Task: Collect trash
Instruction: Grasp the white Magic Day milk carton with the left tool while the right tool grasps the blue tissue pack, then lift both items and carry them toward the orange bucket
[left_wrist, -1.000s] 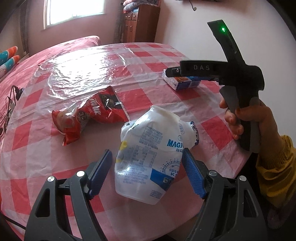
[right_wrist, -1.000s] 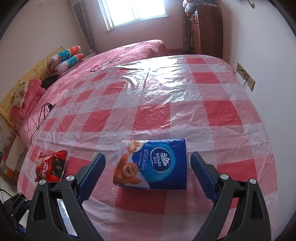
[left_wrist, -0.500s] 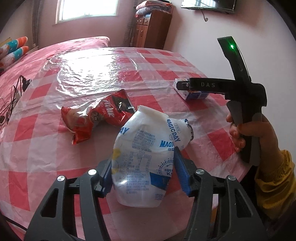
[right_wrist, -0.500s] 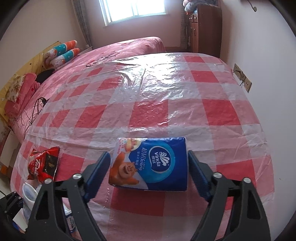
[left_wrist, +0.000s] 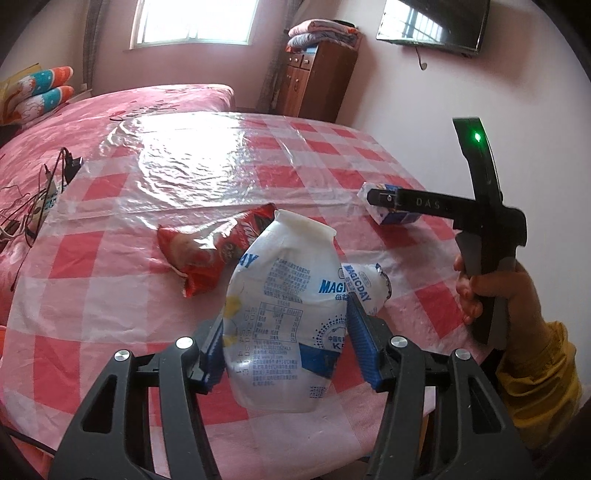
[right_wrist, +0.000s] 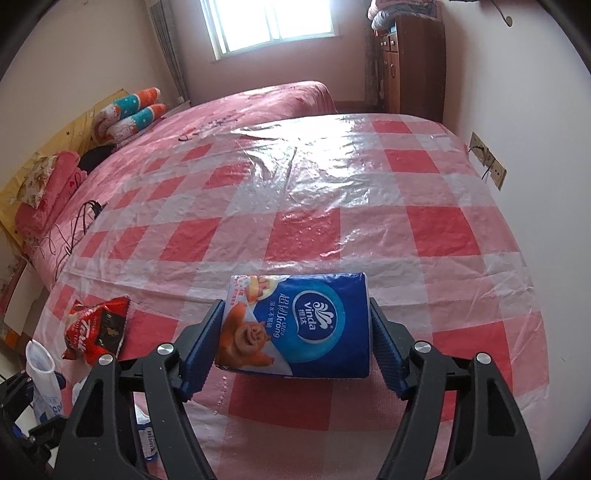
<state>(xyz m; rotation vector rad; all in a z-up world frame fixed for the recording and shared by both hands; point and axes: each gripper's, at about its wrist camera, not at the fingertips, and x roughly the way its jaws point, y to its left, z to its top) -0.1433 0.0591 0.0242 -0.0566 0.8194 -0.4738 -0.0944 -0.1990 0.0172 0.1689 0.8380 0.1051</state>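
My left gripper (left_wrist: 286, 341) is shut on a crushed white Magicday bottle (left_wrist: 284, 314) and holds it above the near table edge. A red snack wrapper (left_wrist: 210, 254) lies on the checked tablecloth (left_wrist: 110, 258) just beyond the bottle; it also shows in the right wrist view (right_wrist: 96, 328). My right gripper (right_wrist: 295, 339) is shut on a blue Vinda tissue pack (right_wrist: 299, 325), both pads against its sides. The pack (left_wrist: 391, 216) and right gripper (left_wrist: 384, 197) show at the right in the left wrist view.
The table (right_wrist: 332, 206) is covered with red-white checks under shiny plastic. A pink bed (right_wrist: 221, 118) with pillows lies behind it, a wooden cabinet (right_wrist: 410, 62) in the corner, a wall with sockets (right_wrist: 487, 162) on the right. Cables (left_wrist: 33, 206) lie at the left.
My left gripper closed on the bottle and lifted it off the table. My right gripper closed on the tissue pack and raised it slightly.
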